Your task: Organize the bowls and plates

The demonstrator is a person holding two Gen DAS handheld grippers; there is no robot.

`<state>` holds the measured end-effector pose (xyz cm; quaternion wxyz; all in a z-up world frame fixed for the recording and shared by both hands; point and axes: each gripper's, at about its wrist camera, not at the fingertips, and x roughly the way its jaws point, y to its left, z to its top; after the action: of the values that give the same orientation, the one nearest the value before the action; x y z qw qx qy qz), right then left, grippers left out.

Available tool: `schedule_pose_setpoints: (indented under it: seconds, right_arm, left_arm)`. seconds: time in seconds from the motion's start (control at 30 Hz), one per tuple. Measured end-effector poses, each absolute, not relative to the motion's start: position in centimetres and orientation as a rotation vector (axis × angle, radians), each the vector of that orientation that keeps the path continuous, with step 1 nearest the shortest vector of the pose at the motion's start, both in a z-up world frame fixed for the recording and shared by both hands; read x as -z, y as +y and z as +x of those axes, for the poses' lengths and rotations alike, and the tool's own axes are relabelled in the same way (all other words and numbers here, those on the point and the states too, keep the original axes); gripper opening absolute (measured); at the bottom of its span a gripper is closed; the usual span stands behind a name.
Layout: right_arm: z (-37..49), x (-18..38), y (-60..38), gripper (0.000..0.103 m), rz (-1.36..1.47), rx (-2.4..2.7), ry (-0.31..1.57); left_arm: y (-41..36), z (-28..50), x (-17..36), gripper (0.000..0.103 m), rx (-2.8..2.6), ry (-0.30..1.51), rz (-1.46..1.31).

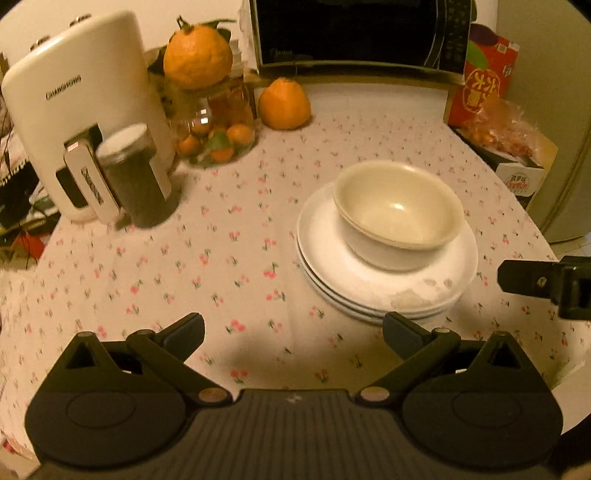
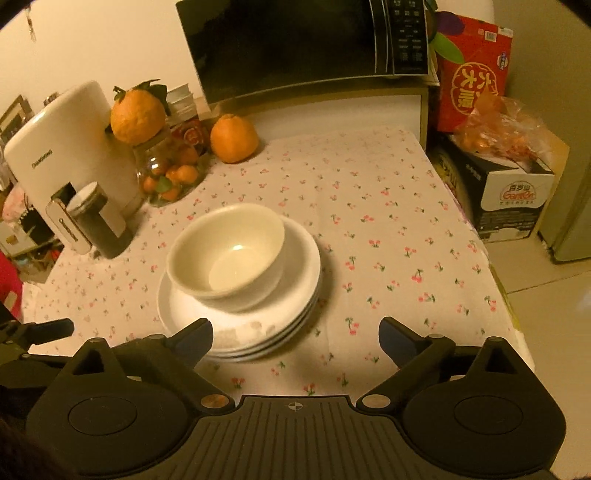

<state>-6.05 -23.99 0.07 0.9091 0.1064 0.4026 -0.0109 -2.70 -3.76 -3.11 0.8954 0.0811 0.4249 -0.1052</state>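
On the desk [image 1: 221,258], cream nested bowls [image 1: 397,210] are sitting atop stacked white plates [image 1: 388,280], the top one smudged. Both left tool [image 1: 293,332] and right tool [image 2: 295,338] are hovering near, wide, gripping nothing. Far-left kettle [image 1: 74,110] is reading "CHANGHONG".

Nested bowls [image 1: 399,214] are seen on a stack of plates [image 1: 384,280], set on the table [image 1: 184,266]. Behind them a microwave [image 1: 354,33] is placed; to the left, a water dispenser [image 1: 77,110], with a jar [image 1: 129,173] before it.
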Motion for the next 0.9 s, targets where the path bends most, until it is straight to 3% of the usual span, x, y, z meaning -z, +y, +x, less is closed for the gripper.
schedule_pose_setpoints:
  seconds: [0.9]
  right_arm:
    - [-6.3,2.5,-22.6,0.099,0.170,0.043,0.859]
  left_arm:
    - [-4.3,-3.6,4.1,0.103,0.169,0.875,0.165]
